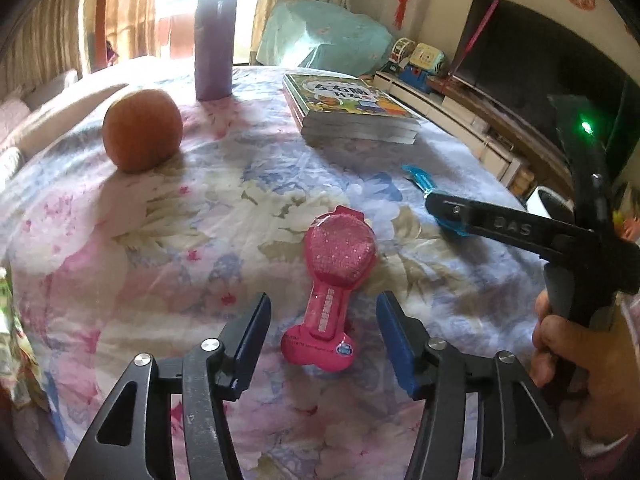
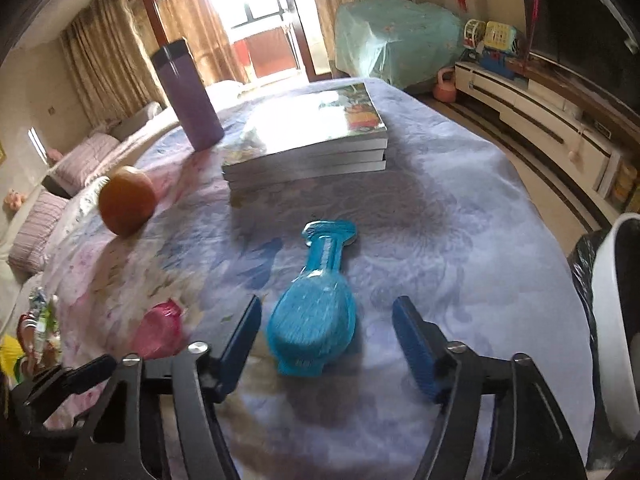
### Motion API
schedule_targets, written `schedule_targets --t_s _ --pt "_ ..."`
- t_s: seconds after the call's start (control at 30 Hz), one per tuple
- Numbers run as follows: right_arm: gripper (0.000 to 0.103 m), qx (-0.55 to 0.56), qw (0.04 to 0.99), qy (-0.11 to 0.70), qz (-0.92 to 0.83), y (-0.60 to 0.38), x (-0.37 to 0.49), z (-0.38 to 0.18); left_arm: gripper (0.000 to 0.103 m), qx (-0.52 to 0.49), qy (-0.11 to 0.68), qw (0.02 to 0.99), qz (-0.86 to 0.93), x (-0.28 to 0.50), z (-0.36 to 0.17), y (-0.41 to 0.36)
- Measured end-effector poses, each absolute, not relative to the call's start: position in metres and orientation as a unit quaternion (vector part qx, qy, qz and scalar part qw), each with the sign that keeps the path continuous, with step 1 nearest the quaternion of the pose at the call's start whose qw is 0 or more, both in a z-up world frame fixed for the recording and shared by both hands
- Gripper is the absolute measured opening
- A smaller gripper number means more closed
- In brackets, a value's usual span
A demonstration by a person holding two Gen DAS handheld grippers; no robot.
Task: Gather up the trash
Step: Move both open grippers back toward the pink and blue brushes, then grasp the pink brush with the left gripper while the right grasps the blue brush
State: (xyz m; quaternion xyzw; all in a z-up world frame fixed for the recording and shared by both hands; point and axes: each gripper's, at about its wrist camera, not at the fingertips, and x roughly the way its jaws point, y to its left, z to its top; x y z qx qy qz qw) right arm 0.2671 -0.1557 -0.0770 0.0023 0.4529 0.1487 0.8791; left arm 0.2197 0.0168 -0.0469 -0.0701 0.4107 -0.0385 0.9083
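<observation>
Trash on the flowered bedspread (image 1: 168, 240) is seen as two emptied plastic packs: a pink pack (image 1: 332, 280) at lower centre of the left wrist view and a blue pack (image 2: 316, 312) at lower centre of the right wrist view. From left to right in the left view, an orange (image 1: 142, 130), a purple flask (image 1: 214, 40) and a stack of books (image 1: 352, 108) are laid out across the upper half, well apart from the packs. The left gripper (image 1: 322, 332) is held open, its pads astride the pink pack's narrow neck without pressing it. The right gripper (image 2: 328, 340) is likewise held open around the blue pack's wide end, with nothing gripped. A slip is judged likely on either glossy shell if the pads are closed off-centre. Soft cloth could be pinched along with a pack. The white bin (image 2: 612, 320) at the right edge could be missed.
</observation>
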Motion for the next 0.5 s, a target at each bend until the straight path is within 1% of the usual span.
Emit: schedule_targets --t_s 0.07,0.1,0.13,0.17,0.2,0.37,0.4,0.47,0.5 --pt "0.062 -0.012 0.877 0.457 0.148 -0.152 0.267 -0.081 0.055 -0.064 0.413 0.908 -0.04 0.225 -0.048 0.013" --pt "0.056 -0.016 0.877 0.456 0.15 -0.152 0.265 -0.08 0.055 -0.061 0.415 0.907 -0.039 0.228 -0.05 0.011" --pt "0.05 -0.02 0.876 0.456 0.153 -0.152 0.262 -0.079 0.055 -0.058 0.417 0.906 -0.037 0.232 -0.051 0.01" --pt "0.035 -0.02 0.876 0.457 0.153 -0.153 0.261 -0.079 0.055 -0.056 0.42 0.905 -0.034 0.236 -0.053 0.01" --pt "0.032 -0.015 0.876 0.457 0.156 -0.157 0.256 -0.078 0.054 -0.054 0.423 0.904 -0.03 0.24 -0.055 0.009" --pt "0.031 0.013 0.876 0.45 0.172 -0.175 0.234 -0.069 0.051 -0.036 0.423 0.905 -0.023 0.25 -0.057 0.001" --pt "0.031 0.022 0.877 0.447 0.175 -0.181 0.225 -0.065 0.049 -0.032 0.422 0.906 -0.022 0.249 -0.057 0.0" --pt "0.029 0.031 0.877 0.445 0.178 -0.188 0.214 -0.063 0.037 -0.028 0.421 0.907 -0.024 0.249 -0.057 -0.002" --pt "0.016 0.04 0.876 0.445 0.179 -0.195 0.205 -0.062 0.036 -0.029 0.421 0.906 -0.027 0.248 -0.057 -0.002"
